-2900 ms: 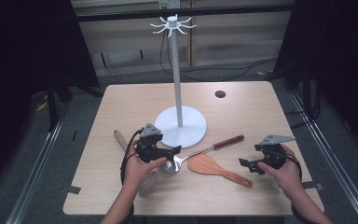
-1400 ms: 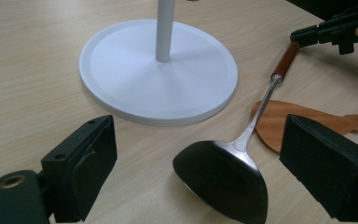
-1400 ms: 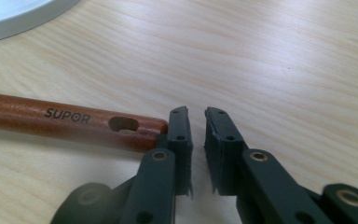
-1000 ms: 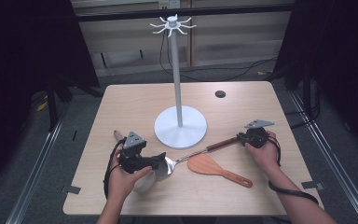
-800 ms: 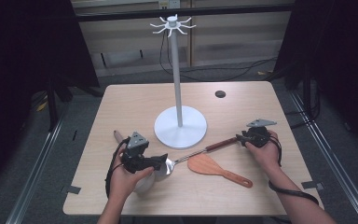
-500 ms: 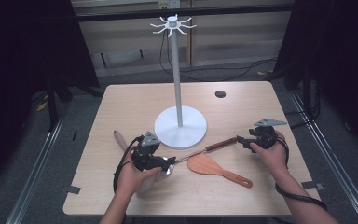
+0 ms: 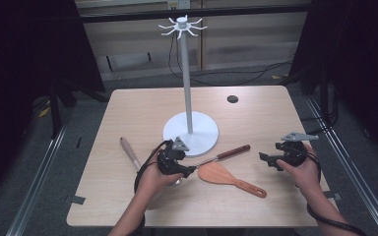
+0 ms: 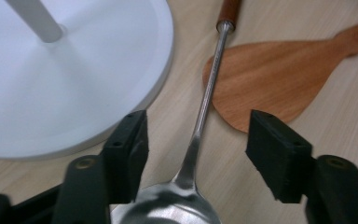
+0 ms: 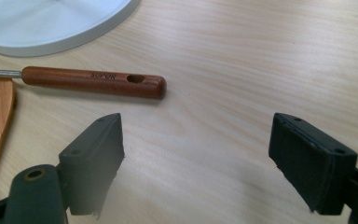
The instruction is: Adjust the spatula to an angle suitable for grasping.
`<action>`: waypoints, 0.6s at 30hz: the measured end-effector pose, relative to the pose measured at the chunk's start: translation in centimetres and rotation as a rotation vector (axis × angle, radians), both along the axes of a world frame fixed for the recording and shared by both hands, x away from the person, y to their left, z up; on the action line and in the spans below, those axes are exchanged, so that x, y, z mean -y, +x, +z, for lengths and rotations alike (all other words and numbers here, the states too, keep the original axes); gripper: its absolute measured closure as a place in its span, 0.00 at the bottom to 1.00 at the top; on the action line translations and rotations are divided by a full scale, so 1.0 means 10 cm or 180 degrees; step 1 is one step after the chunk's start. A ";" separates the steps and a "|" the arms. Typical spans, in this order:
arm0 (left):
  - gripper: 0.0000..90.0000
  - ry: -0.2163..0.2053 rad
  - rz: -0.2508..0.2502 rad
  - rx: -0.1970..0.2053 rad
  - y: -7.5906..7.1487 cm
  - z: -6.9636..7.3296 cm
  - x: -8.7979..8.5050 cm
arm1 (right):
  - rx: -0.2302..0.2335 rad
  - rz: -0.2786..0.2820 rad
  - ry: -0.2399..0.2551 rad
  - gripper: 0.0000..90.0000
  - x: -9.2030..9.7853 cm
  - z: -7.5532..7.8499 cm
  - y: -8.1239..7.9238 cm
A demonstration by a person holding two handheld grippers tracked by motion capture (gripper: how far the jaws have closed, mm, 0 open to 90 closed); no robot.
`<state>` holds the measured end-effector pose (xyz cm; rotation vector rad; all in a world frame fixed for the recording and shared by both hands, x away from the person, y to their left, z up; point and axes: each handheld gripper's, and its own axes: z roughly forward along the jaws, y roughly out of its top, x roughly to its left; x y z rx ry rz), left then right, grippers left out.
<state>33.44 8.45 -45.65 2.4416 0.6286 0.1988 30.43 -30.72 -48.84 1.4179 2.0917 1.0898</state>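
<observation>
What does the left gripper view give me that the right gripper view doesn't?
Left gripper view: the ladle's steel bowl and shaft between the left gripper, whose jaws have been closing without touching it, plus the stand's pole. Right gripper view: the ladle's wooden handle end with its hanging hole, ahead of the open, empty right gripper. Both: white stand base, wooden spatula, table.

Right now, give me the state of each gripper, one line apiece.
Left gripper: open, jaws just been closing, astride the metal ladle shaft, pads not touching it.
Right gripper: open, jaws just been opening, nothing between them, ladle's wooden handle lying ahead.
</observation>
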 end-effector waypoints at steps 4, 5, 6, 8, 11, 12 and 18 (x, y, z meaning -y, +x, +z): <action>0.61 0.0093 -0.0127 -0.0095 0.06 -0.05 0.09 | 0.0020 -0.0013 -0.0001 0.18 0.07 0.02 -0.09; 0.62 0.0106 -0.0141 -0.0108 0.06 -0.06 0.11 | 0.0020 -0.0035 0.0007 0.18 0.10 0.03 -0.13; 0.63 0.0239 -0.0250 -0.0114 0.09 -0.05 0.15 | 0.0025 -0.0043 -0.0001 0.18 0.12 0.04 -0.15; 0.66 0.0278 -0.0242 -0.0139 0.10 -0.06 0.20 | 0.0039 -0.0072 0.0013 0.18 0.16 0.05 -0.19; 0.72 0.0301 -0.0253 -0.0156 0.12 -0.07 0.24 | 0.0022 -0.0109 0.0022 0.18 0.21 0.06 -0.24; 0.74 0.0301 -0.0253 -0.0156 0.12 -0.07 0.24 | 0.0022 -0.0109 0.0022 0.18 0.21 0.06 -0.24; 0.78 0.0437 -0.0272 -0.0277 0.19 -0.11 0.26 | -0.0004 -0.0133 0.0014 0.18 0.26 0.05 -0.30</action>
